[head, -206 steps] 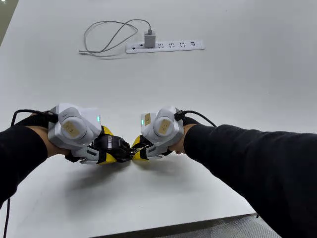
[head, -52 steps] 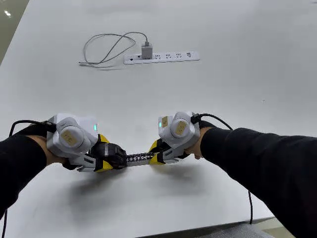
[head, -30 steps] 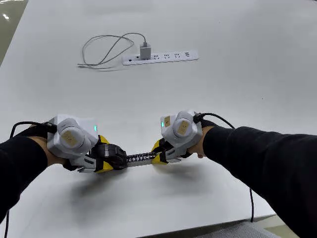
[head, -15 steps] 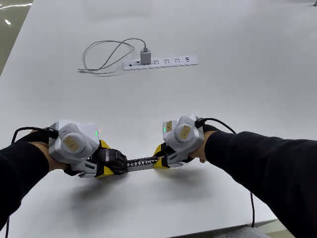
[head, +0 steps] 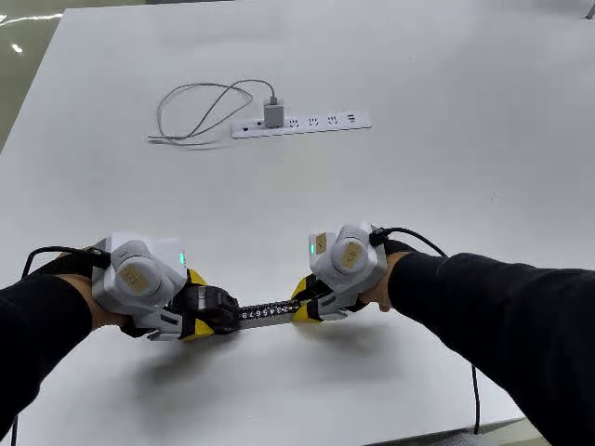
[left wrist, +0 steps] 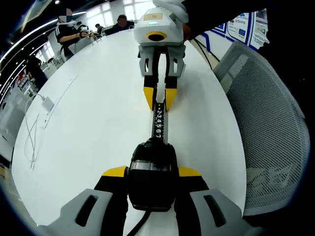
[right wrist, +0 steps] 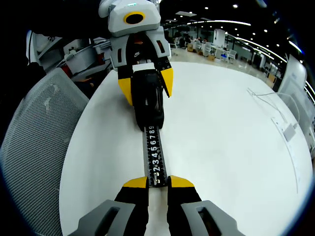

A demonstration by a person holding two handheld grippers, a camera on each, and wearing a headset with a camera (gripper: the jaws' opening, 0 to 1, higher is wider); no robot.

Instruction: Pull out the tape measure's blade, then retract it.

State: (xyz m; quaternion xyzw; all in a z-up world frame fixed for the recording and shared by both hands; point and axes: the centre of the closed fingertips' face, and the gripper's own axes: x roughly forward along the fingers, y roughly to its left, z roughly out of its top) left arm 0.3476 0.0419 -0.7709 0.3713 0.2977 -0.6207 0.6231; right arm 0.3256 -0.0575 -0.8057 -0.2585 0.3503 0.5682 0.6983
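The black tape measure case rests low over the white table, and my left gripper is shut on it; in the left gripper view the case sits between the yellow-tipped jaws. A short stretch of black blade with white numbers runs rightward from the case. My right gripper is shut on the blade's end, with the blade running from its tips to the case. The right gripper faces me in the left gripper view.
A white power strip with a plugged charger and a looped grey cable lies at the far middle of the table. A mesh chair stands beside the near table edge. People sit at distant desks.
Since the earliest frame the grippers have drawn apart and the blade has come out of the case. Over the last second the gap has barely changed; the head camera tilted so everything sits lower.
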